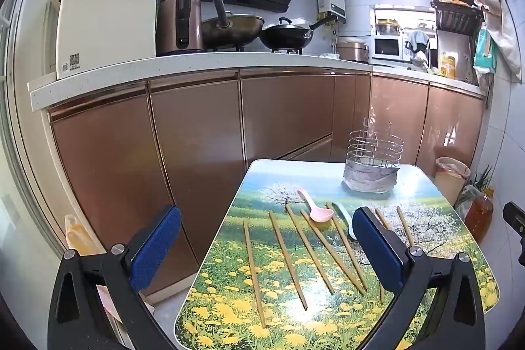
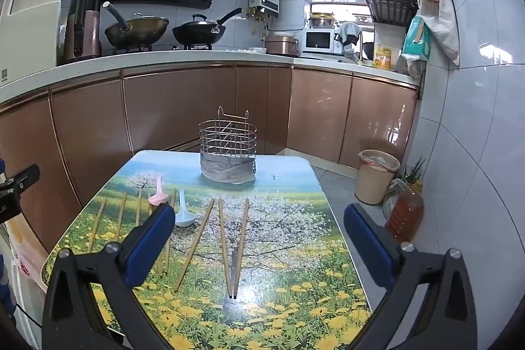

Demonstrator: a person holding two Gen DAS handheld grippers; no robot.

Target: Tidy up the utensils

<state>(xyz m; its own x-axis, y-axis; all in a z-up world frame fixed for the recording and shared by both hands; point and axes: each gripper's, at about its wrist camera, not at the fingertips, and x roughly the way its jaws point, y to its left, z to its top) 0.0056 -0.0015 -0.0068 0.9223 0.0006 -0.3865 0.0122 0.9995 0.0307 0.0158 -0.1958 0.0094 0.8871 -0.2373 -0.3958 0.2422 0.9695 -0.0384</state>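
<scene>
Left claw (image 1: 267, 246) finger hides part of the white spoon (image 1: 343, 217).

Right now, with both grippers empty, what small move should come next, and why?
Probably lower the right gripper onto the chopstick pair lying straight ahead of it. Its jaws stand wide open, nothing is held, and the wire holder at the table's far end is still empty.

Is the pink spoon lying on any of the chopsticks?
Touching. In the left wrist view the pink spoon's bowl overlaps a chopstick, with no tabletop visible between them.
</scene>
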